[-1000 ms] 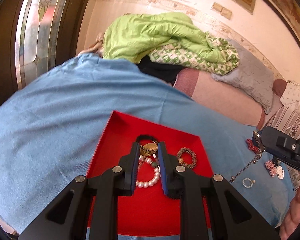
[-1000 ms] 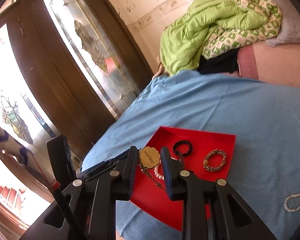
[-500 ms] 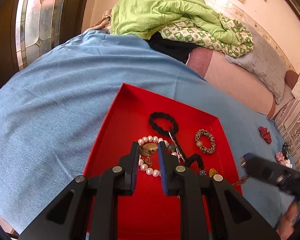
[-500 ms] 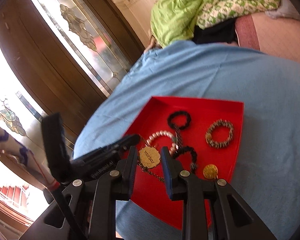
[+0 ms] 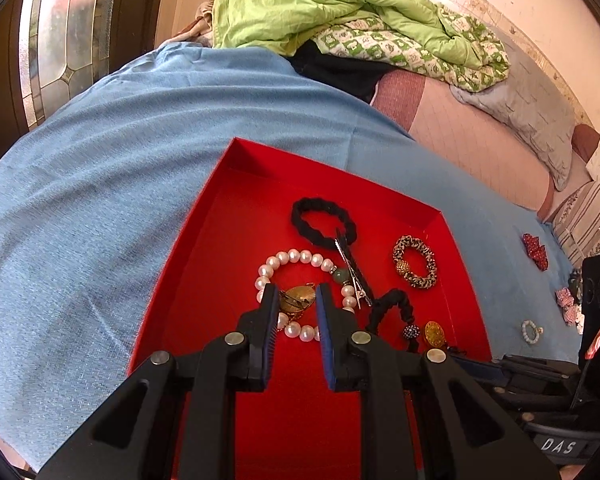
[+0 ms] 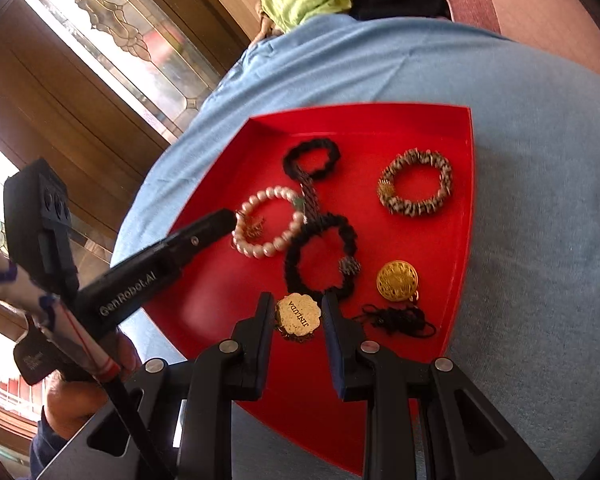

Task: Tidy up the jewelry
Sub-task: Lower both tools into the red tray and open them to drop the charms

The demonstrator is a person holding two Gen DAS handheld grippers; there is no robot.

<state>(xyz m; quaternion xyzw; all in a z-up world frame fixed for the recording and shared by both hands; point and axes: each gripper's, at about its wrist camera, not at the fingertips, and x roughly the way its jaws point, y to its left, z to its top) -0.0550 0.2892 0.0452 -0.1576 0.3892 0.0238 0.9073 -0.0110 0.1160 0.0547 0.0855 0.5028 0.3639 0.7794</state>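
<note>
A red tray (image 5: pixel 220 240) (image 6: pixel 464 200) lies on the blue cloth and holds a pearl bracelet (image 5: pixel 288 258) (image 6: pixel 268 250), black scrunchies (image 5: pixel 320 222) (image 6: pixel 312 156), a beaded ring bracelet (image 5: pixel 414 266) (image 6: pixel 416 184) and a gold button (image 6: pixel 397 281). My left gripper (image 5: pixel 297 300) is low over the pearl bracelet, jaws closed on a gold pendant (image 5: pixel 298 296). My right gripper (image 6: pixel 298 314) is shut on a gold tag marked JINJUDA (image 6: pixel 299 315), just above the tray's near side.
Loose pieces lie on the blue cloth (image 5: pixel 100 200) right of the tray: red ones (image 5: pixel 536 248), a small white bracelet (image 5: pixel 532 330). A green blanket (image 5: pixel 320 4) and pillows are piled behind. A stained-glass door (image 6: pixel 120 40) stands at left.
Both grippers have come down toward the tray with their gold pieces. The left one now sits over the pearl bracelet; the right one reached the tray's near side.
</note>
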